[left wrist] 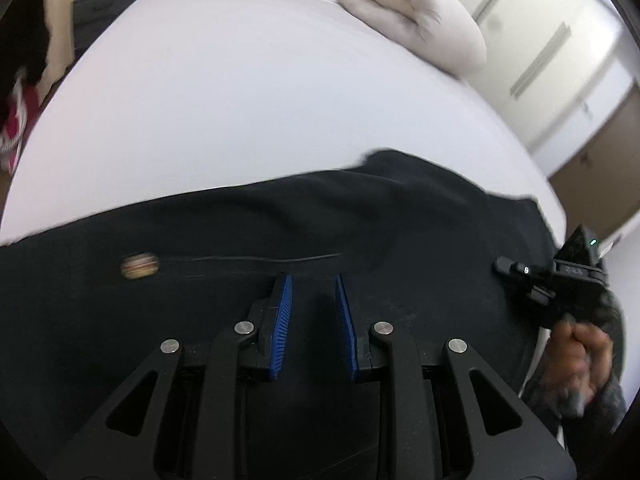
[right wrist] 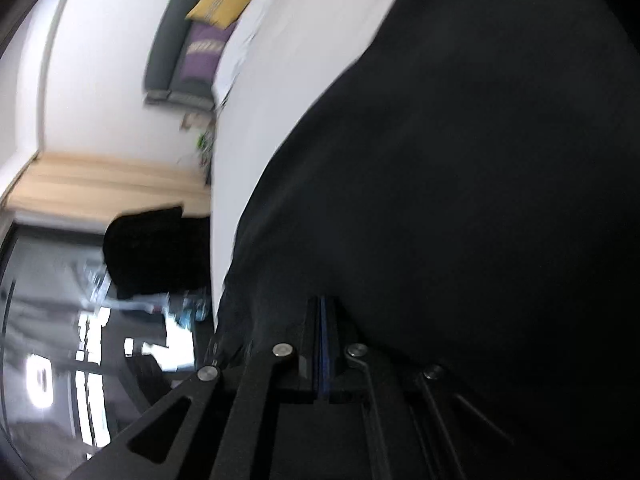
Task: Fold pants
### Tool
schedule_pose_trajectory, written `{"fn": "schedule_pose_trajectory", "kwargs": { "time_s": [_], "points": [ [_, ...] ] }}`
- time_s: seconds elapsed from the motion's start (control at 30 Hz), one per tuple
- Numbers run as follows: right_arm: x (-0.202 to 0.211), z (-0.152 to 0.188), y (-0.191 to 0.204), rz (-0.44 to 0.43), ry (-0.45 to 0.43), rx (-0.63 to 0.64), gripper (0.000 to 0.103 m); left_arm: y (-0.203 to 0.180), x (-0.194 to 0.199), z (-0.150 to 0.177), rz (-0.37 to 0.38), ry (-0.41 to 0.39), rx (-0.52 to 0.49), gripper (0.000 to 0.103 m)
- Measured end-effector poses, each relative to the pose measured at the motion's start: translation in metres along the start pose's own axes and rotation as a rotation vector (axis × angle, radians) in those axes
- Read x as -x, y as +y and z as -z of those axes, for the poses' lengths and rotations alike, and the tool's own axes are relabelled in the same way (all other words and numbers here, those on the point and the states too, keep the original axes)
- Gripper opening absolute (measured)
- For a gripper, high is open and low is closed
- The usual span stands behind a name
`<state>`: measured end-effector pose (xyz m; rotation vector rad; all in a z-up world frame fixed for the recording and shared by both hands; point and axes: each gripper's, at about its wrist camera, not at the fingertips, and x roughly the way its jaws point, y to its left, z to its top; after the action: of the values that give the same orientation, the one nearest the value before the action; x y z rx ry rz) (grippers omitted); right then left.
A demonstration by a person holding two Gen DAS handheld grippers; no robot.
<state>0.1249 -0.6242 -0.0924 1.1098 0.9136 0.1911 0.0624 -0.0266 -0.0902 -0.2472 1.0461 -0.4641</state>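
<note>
Left tool [left wrist: 314,292]: blue pads a narrow gap apart, nothing between them, hanging just above the black pants [left wrist: 240,240]. Dark cloth directly beneath and spread to both sides of the pads. Just ahead and to the left of the pads, a small round button [left wrist: 139,265] on the cloth, blurred, with a thin seam line running right from it. Beyond the far edge of the pants, bare white bed [left wrist: 240,100]. Farther ahead and to the right, a pale plush toy [left wrist: 412,16] on the bed. Off to the right of the left tool, over the end of the pants, the right tool [left wrist: 505,265] seen from outside, gripped by a hand [left wrist: 576,356] in a patterned sleeve.

Right tool [right wrist: 323,300] in its own view: blue pads pressed flat together, no gap; whether cloth is pinched between them cannot be told. Pants [right wrist: 460,200] filling everything ahead and to the right, dark and blurred. To the left, a strip of white bed [right wrist: 280,80]; past that, yellow [right wrist: 224,0] and purple [right wrist: 202,54] cushions far off.
</note>
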Motion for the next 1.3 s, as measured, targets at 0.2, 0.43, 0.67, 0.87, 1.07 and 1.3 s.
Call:
{"fn": "schedule_pose_trajectory", "kwargs": {
  "time_s": [0.2, 0.43, 0.67, 0.87, 1.07, 1.3],
  "points": [
    [0.081, -0.022, -0.058, 0.020, -0.254, -0.116, 0.000, 0.033, 0.028, 0.015, 0.026, -0.053, 0.017, 0.022],
    [0.246, -0.010, -0.128, 0.130, -0.576, -0.264, 0.038, 0.063, 0.047, 0.013, -0.042, -0.082, 0.004, 0.022],
    [0.316, 0.029, -0.153, 0.020, -0.644, -0.280, 0.066, 0.012, 0.071, 0.001, -0.052, -0.113, -0.074, 0.022],
    [0.278, -0.003, -0.162, -0.021, -0.575, -0.354, 0.066, -0.068, 0.018, -0.009, 0.107, 0.011, -0.135, 0.022],
    [0.273, -0.023, -0.178, -0.077, -0.567, -0.393, 0.066, -0.108, -0.026, -0.005, 0.160, 0.107, -0.170, 0.022],
    [0.262, -0.054, -0.178, -0.122, -0.541, -0.384, 0.053, -0.074, -0.046, 0.007, 0.217, 0.173, -0.033, 0.022]
  ]
}}
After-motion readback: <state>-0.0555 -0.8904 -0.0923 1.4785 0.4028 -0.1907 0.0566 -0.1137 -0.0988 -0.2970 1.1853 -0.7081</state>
